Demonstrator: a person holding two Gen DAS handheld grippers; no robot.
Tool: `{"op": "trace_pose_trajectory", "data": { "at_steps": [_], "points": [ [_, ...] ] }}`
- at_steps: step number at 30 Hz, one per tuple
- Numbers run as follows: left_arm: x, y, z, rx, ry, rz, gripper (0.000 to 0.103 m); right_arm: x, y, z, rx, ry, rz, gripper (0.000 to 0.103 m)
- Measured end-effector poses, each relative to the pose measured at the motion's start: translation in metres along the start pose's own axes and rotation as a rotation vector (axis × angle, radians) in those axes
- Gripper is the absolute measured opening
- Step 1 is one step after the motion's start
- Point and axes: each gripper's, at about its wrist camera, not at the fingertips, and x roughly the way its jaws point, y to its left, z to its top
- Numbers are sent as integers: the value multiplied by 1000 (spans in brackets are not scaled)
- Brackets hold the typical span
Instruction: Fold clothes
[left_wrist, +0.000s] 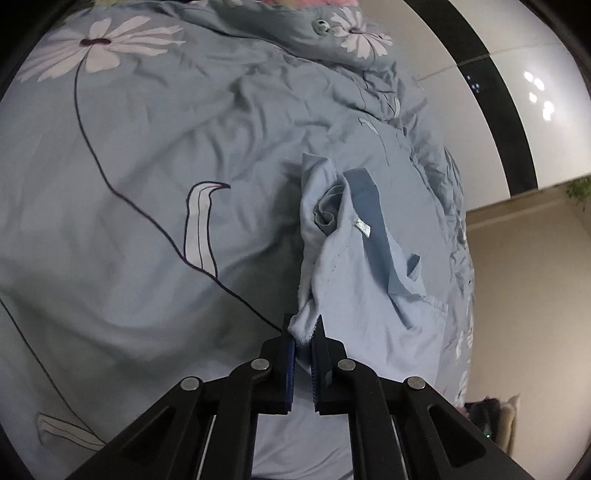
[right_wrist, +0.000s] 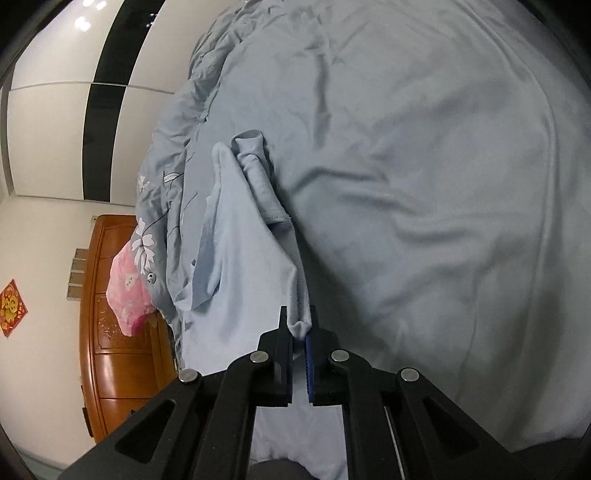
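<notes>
A light blue garment with a darker blue neckband and a small white label hangs in loose folds over the bed. My left gripper is shut on a bunched corner of its edge. In the right wrist view the same garment hangs down with a sleeve cuff at its far end. My right gripper is shut on another bunched edge of it. The garment is lifted and stretched between the two grippers, above the bedding.
A grey-blue duvet printed with white flowers covers the bed; its plain side fills the right wrist view. A pink plush blanket lies at the bed's edge by a wooden cabinet. White and black wardrobe panels stand behind.
</notes>
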Motion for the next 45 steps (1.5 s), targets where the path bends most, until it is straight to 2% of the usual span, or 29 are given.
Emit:
{"op": "trace_pose_trajectory", "data": {
  "at_steps": [4, 6, 8, 10, 12, 20, 23, 28, 32, 33, 34, 35, 36, 38, 41, 43, 45],
  "points": [
    [3, -2, 1, 51, 38, 10, 11, 4, 7, 1, -60, 22, -51, 5],
    [2, -5, 3, 79, 53, 10, 14, 5, 10, 3, -86, 32, -59, 9],
    [3, -12, 7, 143, 55, 62, 22, 5, 13, 6, -131, 49, -83, 10],
    [1, -21, 15, 232, 45, 136, 26, 3, 21, 12, -202, 48, -146, 13],
    [4, -32, 27, 311, 37, 169, 29, 2, 29, 22, -268, 28, -211, 24],
    [75, -94, 87, 613, 31, 229, 37, 42, 82, 94, -474, -6, -217, 27],
    [102, -109, 100, 714, 47, 248, 38, 65, 105, 117, -562, -2, -218, 31],
    [123, -114, 105, 775, 77, 201, 38, 106, 117, 142, -649, 76, -234, 32],
    [130, -117, 109, 786, 84, 138, 35, 116, 121, 142, -682, 109, -177, 32],
    [129, -116, 109, 781, 93, 118, 31, 117, 122, 141, -690, 115, -158, 29],
    [129, -115, 110, 776, 96, 106, 20, 117, 123, 140, -694, 124, -147, 25],
    [129, -116, 111, 772, 93, 101, 8, 117, 123, 140, -696, 133, -141, 14],
    [129, -116, 112, 769, 90, 96, 6, 118, 122, 139, -694, 146, -137, 8],
    [126, -117, 114, 747, 77, 70, 4, 116, 122, 140, -682, 153, -119, 5],
    [103, -115, 123, 666, 15, -29, 3, 95, 127, 142, -648, 109, -30, 4],
    [92, -113, 132, 633, -35, -47, 3, 77, 132, 148, -637, 37, 38, 4],
    [97, -107, 145, 571, -43, -41, 3, 81, 130, 158, -623, 3, 20, 4]
  ]
}}
